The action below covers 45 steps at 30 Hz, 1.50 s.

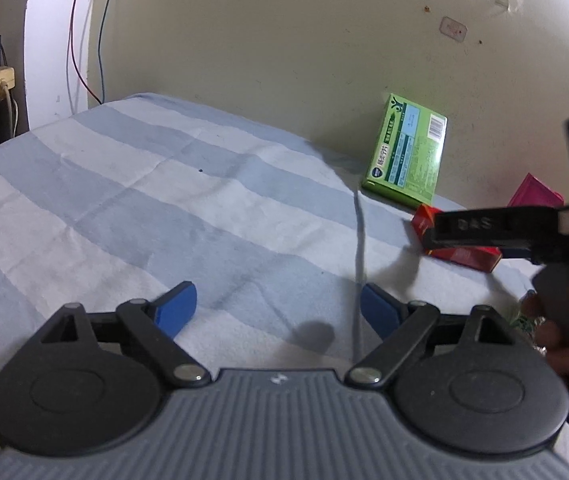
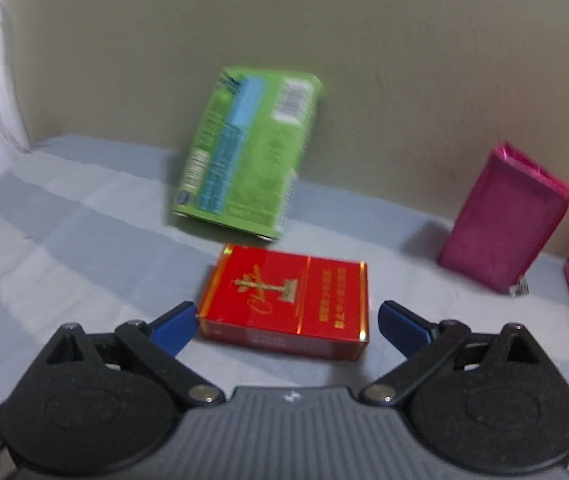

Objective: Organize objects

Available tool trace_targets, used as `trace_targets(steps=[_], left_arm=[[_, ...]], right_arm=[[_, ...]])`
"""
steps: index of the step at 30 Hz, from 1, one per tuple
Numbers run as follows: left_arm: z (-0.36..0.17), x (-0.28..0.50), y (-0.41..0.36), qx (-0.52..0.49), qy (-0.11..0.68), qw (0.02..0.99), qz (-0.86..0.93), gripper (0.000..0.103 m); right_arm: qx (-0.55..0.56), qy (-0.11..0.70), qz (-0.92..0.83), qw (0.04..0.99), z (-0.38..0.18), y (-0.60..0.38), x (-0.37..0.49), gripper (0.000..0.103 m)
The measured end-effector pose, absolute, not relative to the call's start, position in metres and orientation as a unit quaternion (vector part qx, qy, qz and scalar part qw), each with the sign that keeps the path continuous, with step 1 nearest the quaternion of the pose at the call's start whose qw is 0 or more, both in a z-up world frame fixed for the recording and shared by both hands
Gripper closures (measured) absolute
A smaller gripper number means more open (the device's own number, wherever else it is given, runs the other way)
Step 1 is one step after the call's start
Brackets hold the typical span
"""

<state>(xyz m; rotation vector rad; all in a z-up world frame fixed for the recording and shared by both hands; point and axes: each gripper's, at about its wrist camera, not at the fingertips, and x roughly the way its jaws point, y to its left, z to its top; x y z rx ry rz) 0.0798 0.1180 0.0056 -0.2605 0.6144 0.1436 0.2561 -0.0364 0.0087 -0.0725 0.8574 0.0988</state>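
Between your right gripper (image 2: 286,322)'s spread jaws: flat red cardboard pack (image 2: 288,300), ungripped; closing off-centre could skid it. Left gripper (image 1: 278,310) open, empty.

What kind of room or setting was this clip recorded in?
Probably a bedroom at home: the small boxes sit on a bed under a striped sheet, pushed against a scuffed painted wall, with loose cables hanging at the left. The green box leans on that wall.

Glossy red card box (image 2: 284,300) on matt striped cloth (image 1: 164,200).
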Motion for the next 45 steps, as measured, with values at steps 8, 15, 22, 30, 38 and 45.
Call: trace_targets(steps=[8, 15, 22, 30, 38, 45], left_arm=[[0.005, 0.079, 0.123, -0.136, 0.301, 0.942, 0.064, 0.011], [0.005, 0.077, 0.133, -0.166, 0.293, 0.94, 0.05, 0.009], [0.005, 0.076, 0.125, -0.142, 0.296, 0.944, 0.043, 0.009], [0.015, 0.053, 0.078, -0.099, 0.307, 0.946, -0.03, 0.009], [0.026, 0.007, -0.021, -0.058, 0.378, 0.89, -0.248, 0.017], [0.017, 0.015, -0.055, -0.066, 0.417, 0.861, -0.285, 0.026]], right_arm=[[-0.022, 0.408, 0.085, 0.909, 0.005, -0.042, 0.232, 0.01], [-0.131, 0.358, 0.202, 0.902, 0.008, -0.023, 0.136, 0.01], [-0.093, 0.345, 0.198, 0.913, 0.01, -0.088, 0.03, 0.01], [0.088, 0.329, 0.067, 0.938, 0.025, -0.186, -0.061, 0.001], [0.032, 0.308, 0.109, 0.945, 0.028, -0.204, -0.089, 0.007], [0.0, 0.312, 0.131, 0.941, 0.021, -0.214, -0.074, 0.02]])
